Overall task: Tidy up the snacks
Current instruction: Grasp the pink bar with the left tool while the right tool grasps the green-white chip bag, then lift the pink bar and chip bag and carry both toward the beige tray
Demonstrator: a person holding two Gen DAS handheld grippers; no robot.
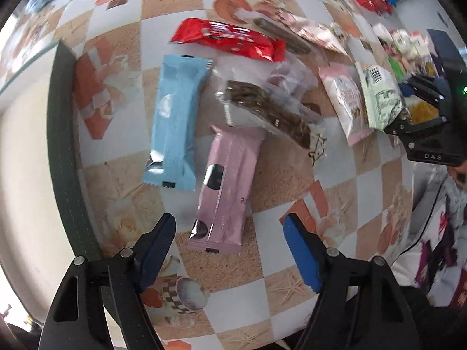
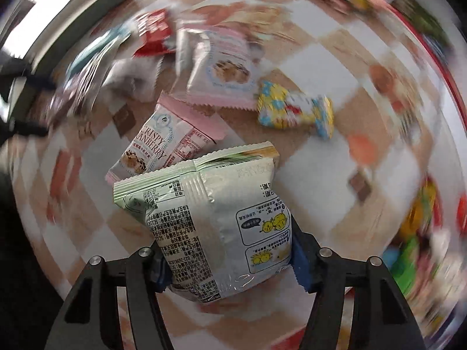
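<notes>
Several snack packets lie on the desk (image 1: pixel 172 3), which is covered with a glossy cloth printed in white and sandy-brown squares with orange pictures. At the far left a dark green band (image 1: pixel 62 134) with a stitched line runs along the desk edge, and beyond it is a pale floor.

In the left wrist view, going left to right, there is first a long light blue wrapper (image 1: pixel 176 122), matte, with crimped ends. Beside it a pink metallic wrapper (image 1: pixel 229 186) of the same long shape lies with its top end under a clear plastic bag (image 1: pixel 271 108) of dark brown pieces. Above these lies a shiny red foil packet (image 1: pixel 230 39). Further right are a pale pink pouch (image 1: pixel 348 103) and a pale green pouch (image 1: pixel 381 96).

The left hand-held gripper (image 1: pixel 229 249) hovers over the lower end of the pink metallic wrapper with its blue-padded fingers (image 1: pixel 300 250) spread wide and holding nothing.

The right hand-held gripper (image 2: pixel 230 258) pinches the pale green pouch (image 2: pixel 216 218) at its lower part. The pouch is crinkled and puffy, with a back seam and small print, and it hangs above the desk. Behind it lies the pale pink pouch (image 2: pixel 163 145), printed with "CRISPY". To the right is a small yellow and blue patterned candy pack (image 2: pixel 296 110). The rest of this view is motion-blurred.
</notes>
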